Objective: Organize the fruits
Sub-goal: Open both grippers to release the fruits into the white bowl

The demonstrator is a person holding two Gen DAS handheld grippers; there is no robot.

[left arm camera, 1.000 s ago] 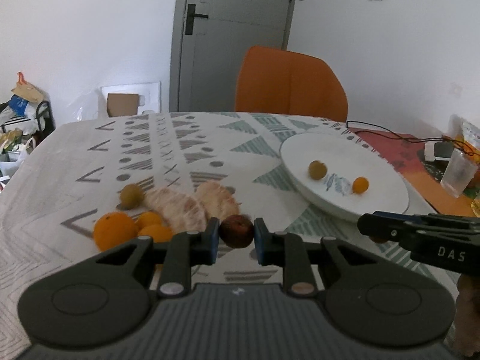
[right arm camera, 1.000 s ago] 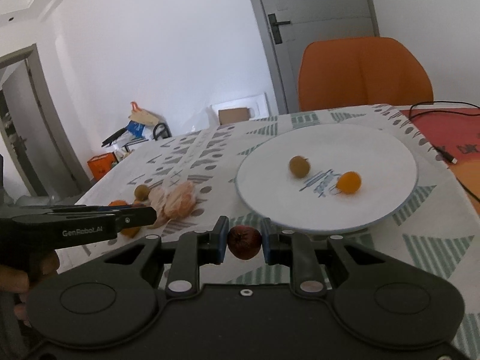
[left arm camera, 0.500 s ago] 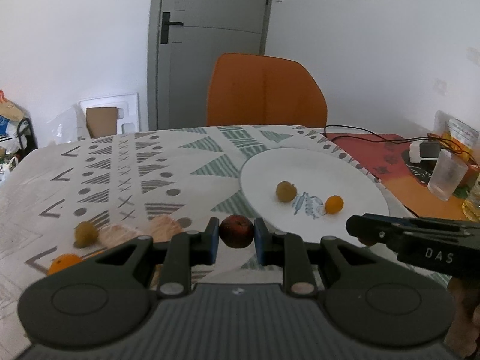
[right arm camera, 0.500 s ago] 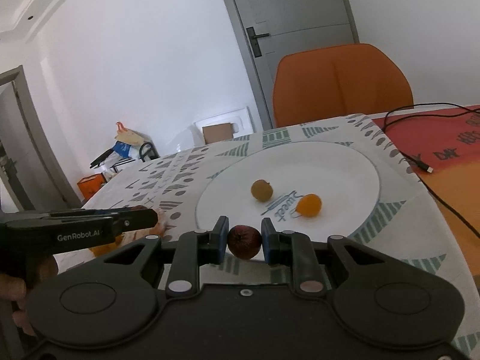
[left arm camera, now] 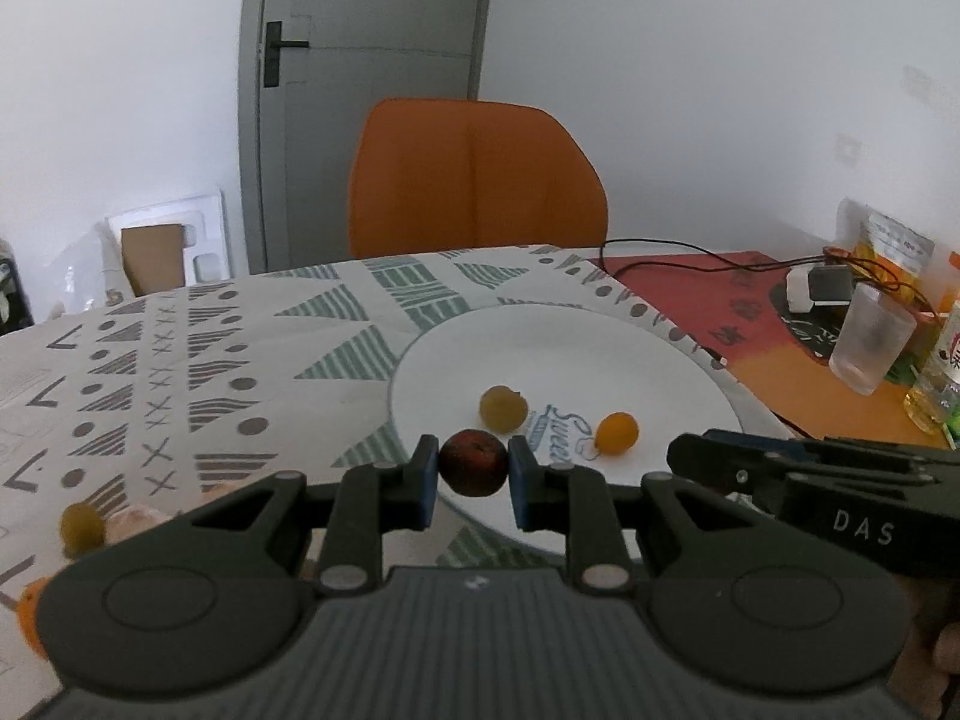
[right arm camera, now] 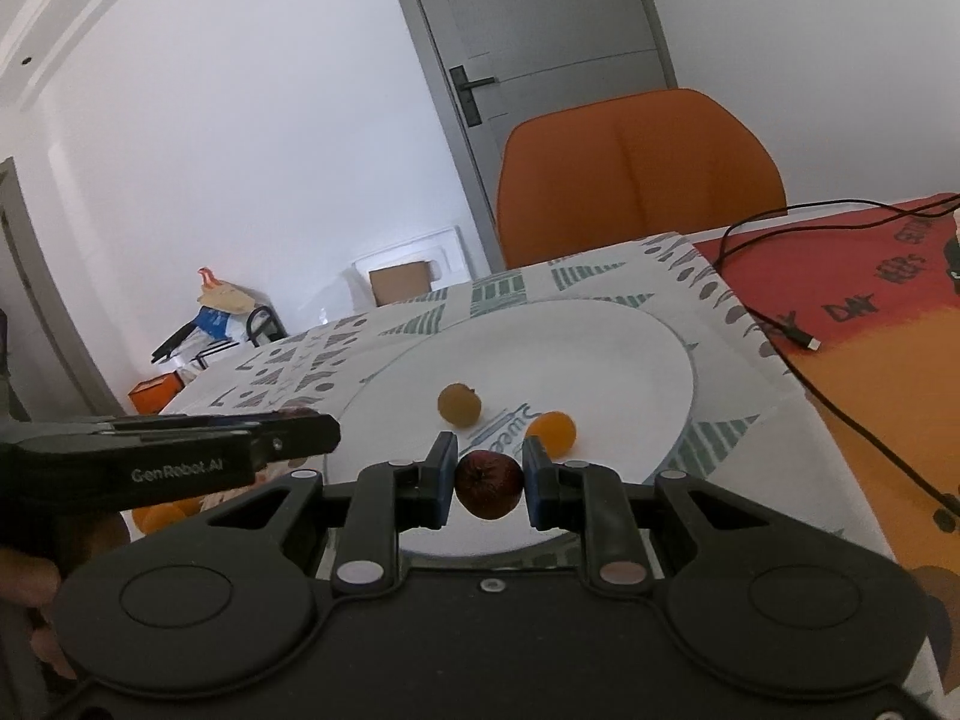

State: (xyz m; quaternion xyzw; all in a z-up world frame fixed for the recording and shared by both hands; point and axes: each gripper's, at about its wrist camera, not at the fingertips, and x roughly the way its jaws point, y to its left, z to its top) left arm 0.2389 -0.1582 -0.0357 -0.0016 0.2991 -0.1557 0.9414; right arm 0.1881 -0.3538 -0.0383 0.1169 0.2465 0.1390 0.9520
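My left gripper [left arm camera: 471,473] is shut on a dark red fruit [left arm camera: 473,463] and holds it over the near left rim of the white plate [left arm camera: 540,348]. My right gripper [right arm camera: 487,485] is shut on another dark red fruit [right arm camera: 488,485], over the plate's near rim [right arm camera: 600,348]. On the plate lie a green-yellow fruit [left arm camera: 504,407] and a small orange fruit [left arm camera: 617,432]; both also show in the right wrist view, green-yellow [right arm camera: 459,403] and orange [right arm camera: 552,433]. Each gripper shows in the other's view, the right one [left arm camera: 798,480] and the left one [right arm camera: 180,450].
On the patterned cloth to the left lie a green fruit [left arm camera: 81,525], peeled pale segments [left arm camera: 135,525] and an orange [left arm camera: 30,612]. An orange chair [left arm camera: 474,180] stands behind the table. A plastic cup [left arm camera: 870,342], a bottle and cables [right arm camera: 840,372] are at the right.
Both grippers have moved forward and to the right with their red fruits, from beside the fruit pile to over the plate's near edge. The plate looms larger.
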